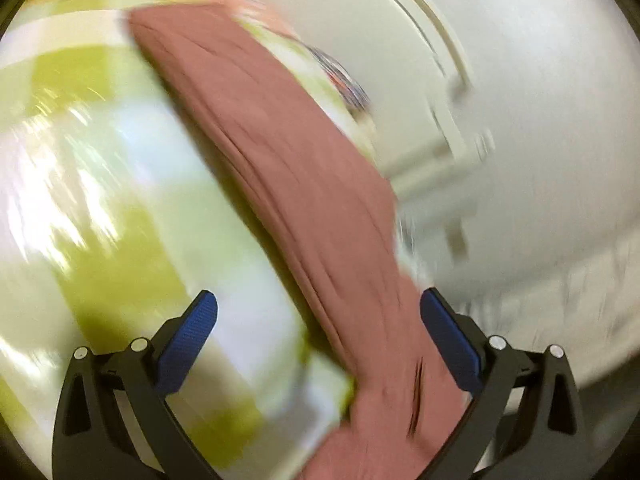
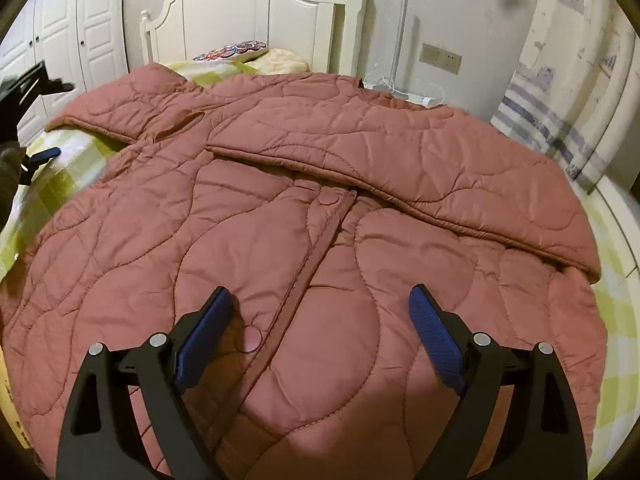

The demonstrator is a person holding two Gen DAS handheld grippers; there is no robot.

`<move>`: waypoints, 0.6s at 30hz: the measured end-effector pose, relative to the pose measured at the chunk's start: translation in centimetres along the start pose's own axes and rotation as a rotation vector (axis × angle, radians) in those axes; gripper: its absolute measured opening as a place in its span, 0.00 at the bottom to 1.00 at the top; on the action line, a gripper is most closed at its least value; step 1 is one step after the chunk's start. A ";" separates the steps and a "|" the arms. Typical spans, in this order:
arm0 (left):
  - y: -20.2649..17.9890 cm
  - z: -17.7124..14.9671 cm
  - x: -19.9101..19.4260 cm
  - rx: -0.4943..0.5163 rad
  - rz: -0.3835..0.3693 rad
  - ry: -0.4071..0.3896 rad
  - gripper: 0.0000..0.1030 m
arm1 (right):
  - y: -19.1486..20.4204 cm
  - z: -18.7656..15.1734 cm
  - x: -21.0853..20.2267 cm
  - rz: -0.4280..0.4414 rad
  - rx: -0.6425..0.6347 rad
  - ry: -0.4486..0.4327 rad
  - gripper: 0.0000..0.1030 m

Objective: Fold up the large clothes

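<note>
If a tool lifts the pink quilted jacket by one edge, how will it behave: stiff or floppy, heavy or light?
The jacket will probably be floppy: one sleeve already lies folded flat across it. It looks padded and puffy, so likely light for its size but bulky. The smooth, slightly shiny fabric may slip from a shallow pinch.

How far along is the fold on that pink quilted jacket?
Done: one sleeve lies folded across the pink quilted jacket on the checked bedspread. In hand: nothing; right gripper hovers open, and the left gripper is open too. Left: the other sleeve and the body folds.
</note>
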State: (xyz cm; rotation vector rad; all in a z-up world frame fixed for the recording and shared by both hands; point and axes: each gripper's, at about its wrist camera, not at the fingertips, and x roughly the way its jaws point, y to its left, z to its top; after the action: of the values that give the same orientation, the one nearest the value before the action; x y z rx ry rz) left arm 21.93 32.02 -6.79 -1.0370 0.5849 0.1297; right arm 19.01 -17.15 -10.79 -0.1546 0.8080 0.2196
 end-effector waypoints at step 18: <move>-20.3 -9.0 -1.6 0.508 -0.185 -0.193 0.09 | -4.9 -1.8 -4.8 0.114 0.296 -0.282 0.83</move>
State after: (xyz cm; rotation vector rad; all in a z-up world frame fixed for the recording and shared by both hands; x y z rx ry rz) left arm 24.53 14.19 6.39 -0.5714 0.3180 -0.0801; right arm 15.77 -22.90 -8.25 0.1986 0.5601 0.2211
